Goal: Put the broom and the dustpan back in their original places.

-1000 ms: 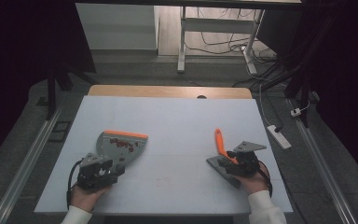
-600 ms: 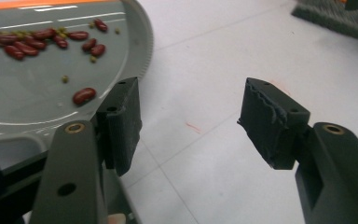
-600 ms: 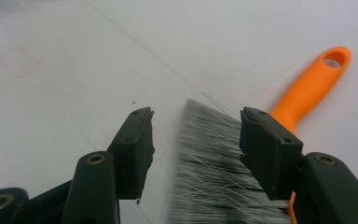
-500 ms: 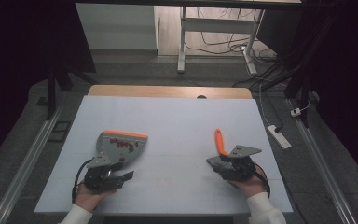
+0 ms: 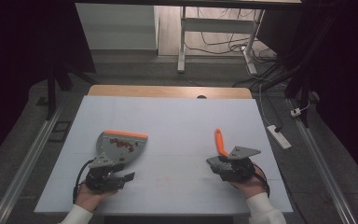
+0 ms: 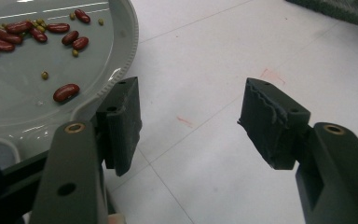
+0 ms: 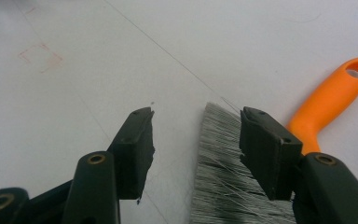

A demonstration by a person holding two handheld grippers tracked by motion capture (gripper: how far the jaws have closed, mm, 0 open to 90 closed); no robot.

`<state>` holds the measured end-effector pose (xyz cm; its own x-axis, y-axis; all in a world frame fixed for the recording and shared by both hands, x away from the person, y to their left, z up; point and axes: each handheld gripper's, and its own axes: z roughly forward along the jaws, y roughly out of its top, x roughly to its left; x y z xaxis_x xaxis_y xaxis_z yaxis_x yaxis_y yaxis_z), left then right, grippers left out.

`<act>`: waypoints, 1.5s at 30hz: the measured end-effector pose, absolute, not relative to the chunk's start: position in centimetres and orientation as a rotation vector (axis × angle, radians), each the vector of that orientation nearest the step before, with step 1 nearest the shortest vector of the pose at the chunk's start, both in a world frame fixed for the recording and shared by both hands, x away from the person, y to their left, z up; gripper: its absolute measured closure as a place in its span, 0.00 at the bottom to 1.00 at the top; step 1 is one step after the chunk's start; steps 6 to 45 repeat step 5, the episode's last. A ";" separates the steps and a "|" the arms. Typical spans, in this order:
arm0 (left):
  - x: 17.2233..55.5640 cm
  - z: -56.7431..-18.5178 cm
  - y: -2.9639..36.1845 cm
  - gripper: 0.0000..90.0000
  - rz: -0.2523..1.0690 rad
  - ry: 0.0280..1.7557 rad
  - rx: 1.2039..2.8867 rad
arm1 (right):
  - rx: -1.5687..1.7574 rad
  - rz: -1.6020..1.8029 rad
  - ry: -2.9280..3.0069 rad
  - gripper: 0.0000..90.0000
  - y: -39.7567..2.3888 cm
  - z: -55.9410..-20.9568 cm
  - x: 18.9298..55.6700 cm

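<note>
A grey plastic dustpan (image 5: 118, 147) lay flat on the white table (image 5: 177, 121), fan-shaped with a curved, finely ribbed rim at the back and a straight orange rubber lip (image 5: 126, 134) along its far edge. Its inside was smooth and glossy, and it held a loose scatter of dark red kidney beans (image 6: 66, 92), oval and shiny, mixed with a few small round greenish-yellow beans (image 6: 44, 75). Most of them sat bunched toward the lip; 1 red bean lay apart, closer to the rim.

The left gripper (image 6: 189, 126) rested on the table just behind the dustpan's rounded back, held in the person's left hand (image 5: 87, 198). Its 2 black jaws stood spread with nothing between them but bare tabletop; the matte pads looked worn and ragged at the edges, and 1 jaw sat right beside the pan's rim.

Well apart, on the table's right side, lay a hand brush (image 7: 219, 186) with a smooth orange plastic handle (image 7: 331, 100) ending in a hanging hole, and a block of fine grey bristles fanned out and slightly frayed. The right gripper (image 7: 196, 144), held in the right hand (image 5: 251, 186), sat low over the brush; its jaws were spread too, 1 over the bristles and 1 over bare table, pinching nothing.

The tabletop was matte white, crossed by thin seam lines and marked with faint red squares (image 7: 39, 57).
</note>
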<state>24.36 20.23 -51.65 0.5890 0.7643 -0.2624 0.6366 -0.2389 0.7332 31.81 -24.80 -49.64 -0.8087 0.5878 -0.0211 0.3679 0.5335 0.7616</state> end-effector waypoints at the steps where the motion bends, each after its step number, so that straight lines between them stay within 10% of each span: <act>1: 24.4 -51.7 20.2 0.43 0.188 1.119 1.959 | 0.798 1.143 2.501 0.50 -24.8 -49.6 31.8; 45: 24.4 -51.7 20.2 0.42 0.187 1.123 1.959 | 0.796 1.140 2.501 0.50 -24.8 -49.6 31.8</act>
